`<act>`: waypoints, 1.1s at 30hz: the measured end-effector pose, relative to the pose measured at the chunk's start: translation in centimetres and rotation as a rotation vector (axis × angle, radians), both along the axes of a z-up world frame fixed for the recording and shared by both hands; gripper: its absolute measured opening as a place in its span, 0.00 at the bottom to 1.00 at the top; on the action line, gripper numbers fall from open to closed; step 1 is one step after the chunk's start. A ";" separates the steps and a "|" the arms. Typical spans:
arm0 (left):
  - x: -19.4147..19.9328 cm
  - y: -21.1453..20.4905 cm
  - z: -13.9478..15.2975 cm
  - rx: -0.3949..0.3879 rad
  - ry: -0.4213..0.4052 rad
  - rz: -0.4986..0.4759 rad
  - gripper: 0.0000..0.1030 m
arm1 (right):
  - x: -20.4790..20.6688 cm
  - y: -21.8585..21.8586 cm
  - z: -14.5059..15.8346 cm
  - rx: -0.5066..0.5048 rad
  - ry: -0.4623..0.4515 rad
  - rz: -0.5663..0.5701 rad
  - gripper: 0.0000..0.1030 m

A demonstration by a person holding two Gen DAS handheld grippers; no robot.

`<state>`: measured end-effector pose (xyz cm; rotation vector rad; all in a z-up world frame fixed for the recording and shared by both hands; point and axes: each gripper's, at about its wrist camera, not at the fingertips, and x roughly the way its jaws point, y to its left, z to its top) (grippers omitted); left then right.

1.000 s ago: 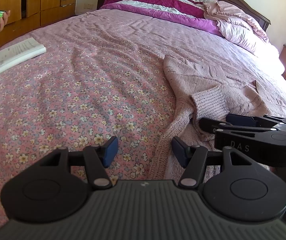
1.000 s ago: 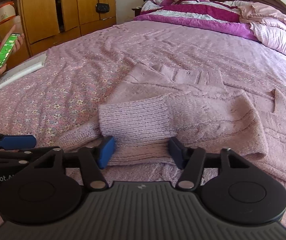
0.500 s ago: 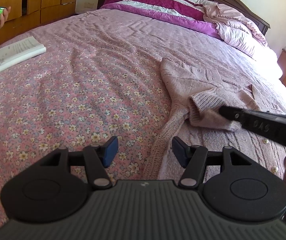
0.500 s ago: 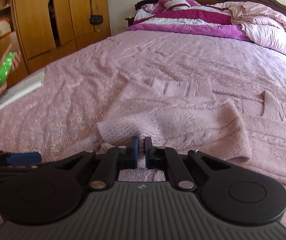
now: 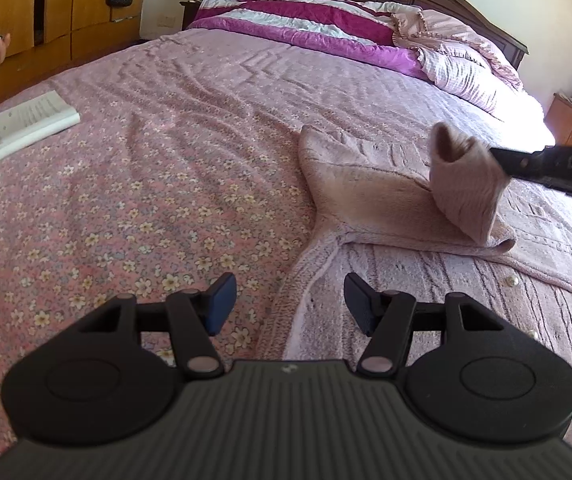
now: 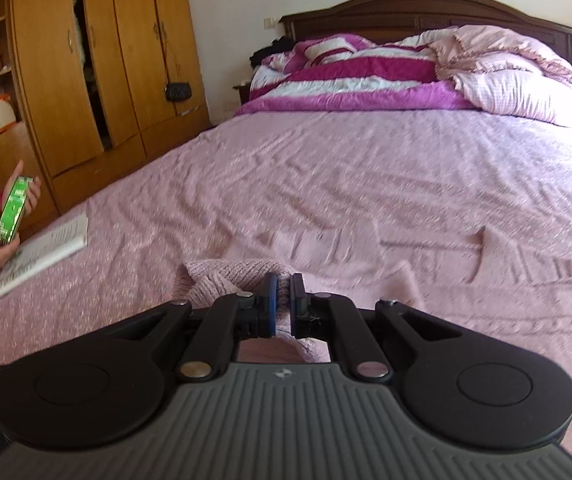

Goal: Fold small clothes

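Above the bed [image 5: 166, 152], right gripper [image 6: 282, 300] pinches what looks like the cardigan's sleeve [image 5: 461, 188].

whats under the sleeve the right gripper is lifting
The cuff pinched by the right gripper hangs over the pink cardigan body. The cardigan covers whatever lies beneath it.

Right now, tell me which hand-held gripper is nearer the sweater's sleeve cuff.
Right. The right hand-held gripper is shut on the sleeve cuff, holding it lifted above the sweater. The left hand-held gripper hangs open over the sweater's near edge, apart from the cuff.
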<state>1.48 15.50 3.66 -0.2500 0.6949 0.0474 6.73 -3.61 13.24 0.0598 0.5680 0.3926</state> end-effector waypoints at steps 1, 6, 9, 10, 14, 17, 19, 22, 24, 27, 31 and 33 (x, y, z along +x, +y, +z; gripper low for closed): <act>0.0 0.0 0.0 0.001 -0.001 -0.002 0.59 | 0.0 -0.4 0.3 0.002 -0.008 -0.007 0.06; 0.0 -0.6 0.4 0.013 -0.008 -0.015 0.59 | 0.0 -2.7 1.8 0.034 -0.029 -0.048 0.06; 0.2 -1.0 0.6 0.019 -0.012 -0.023 0.59 | 0.1 -4.5 2.4 0.062 -0.029 -0.080 0.06; 0.3 -1.1 0.6 0.022 -0.013 -0.026 0.59 | 0.1 -5.0 2.5 0.064 -0.033 -0.091 0.06; 0.4 -1.9 0.7 0.035 -0.010 -0.038 0.59 | 0.0 -7.3 2.9 0.079 -0.042 -0.134 0.06; 0.7 -2.4 0.7 0.042 -0.007 -0.048 0.59 | 0.0 -9.1 2.9 0.090 -0.045 -0.167 0.06; 1.0 -3.1 0.6 0.050 -0.004 -0.056 0.59 | 0.0 -10.3 2.9 0.096 -0.045 -0.192 0.06; 1.3 -3.9 0.5 0.066 0.000 -0.072 0.59 | 0.2 -12.2 2.7 0.107 -0.041 -0.236 0.06; 1.5 -4.4 0.3 0.078 0.001 -0.081 0.59 | 0.3 -13.6 2.4 0.122 -0.033 -0.265 0.06; 2.1 -5.1 -0.1 0.090 0.006 -0.089 0.59 | 0.7 -15.7 1.7 0.140 -0.019 -0.306 0.06; 3.1 -6.1 -0.6 0.132 0.011 -0.106 0.59 | 1.2 -18.4 0.4 0.163 0.010 -0.350 0.06; 3.7 -6.7 -0.8 0.173 0.003 -0.118 0.59 | 1.6 -19.9 -0.5 0.183 0.031 -0.376 0.06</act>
